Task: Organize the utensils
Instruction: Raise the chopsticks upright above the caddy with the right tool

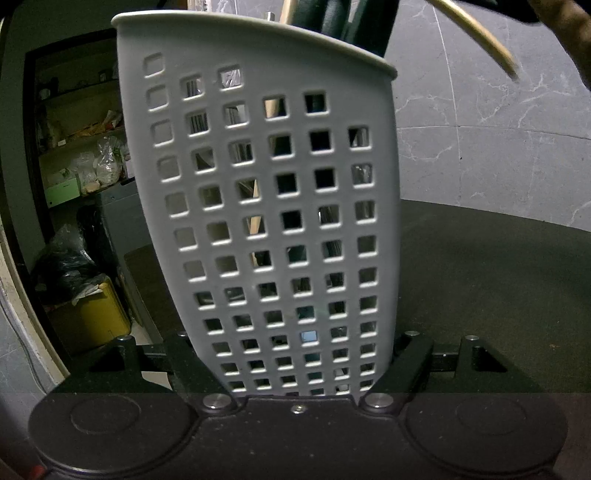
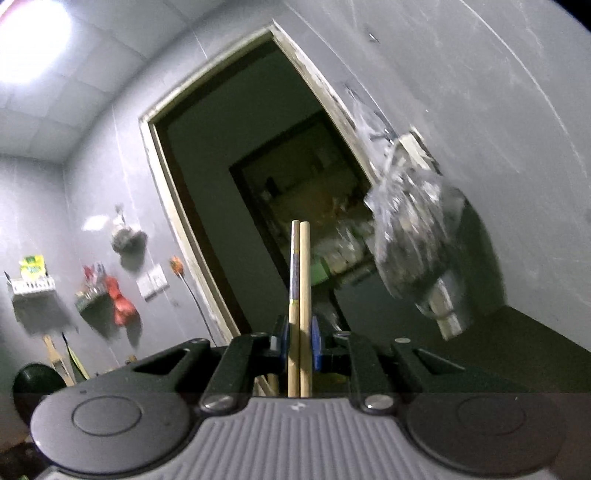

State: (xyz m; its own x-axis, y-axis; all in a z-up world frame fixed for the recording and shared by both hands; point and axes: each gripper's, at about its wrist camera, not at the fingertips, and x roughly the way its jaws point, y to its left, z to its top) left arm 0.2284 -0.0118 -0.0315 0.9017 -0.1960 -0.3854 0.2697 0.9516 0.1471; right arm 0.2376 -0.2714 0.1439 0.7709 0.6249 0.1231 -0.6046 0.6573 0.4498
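A white perforated utensil holder (image 1: 266, 206) stands upright on the dark tabletop (image 1: 491, 295) and fills the left wrist view. My left gripper (image 1: 301, 365) is shut on its lower part, one black finger (image 1: 410, 363) on each side. Dark utensil handles (image 1: 354, 26) and a wooden stick show above its rim and through the holes. A blurred wooden chopstick (image 1: 484, 40) crosses the top right above the holder. In the right wrist view my right gripper (image 2: 300, 343) is shut on a pair of wooden chopsticks (image 2: 300, 280), which point upward between the blue pads (image 2: 316, 347).
An open doorway (image 1: 74, 177) left of the holder leads to cluttered shelves and a yellow box (image 1: 92, 317). A grey marble wall (image 1: 498, 122) rises behind the table. A crinkled plastic bag (image 2: 413, 229) hangs on the wall; kitchen items (image 2: 118, 299) hang at the left.
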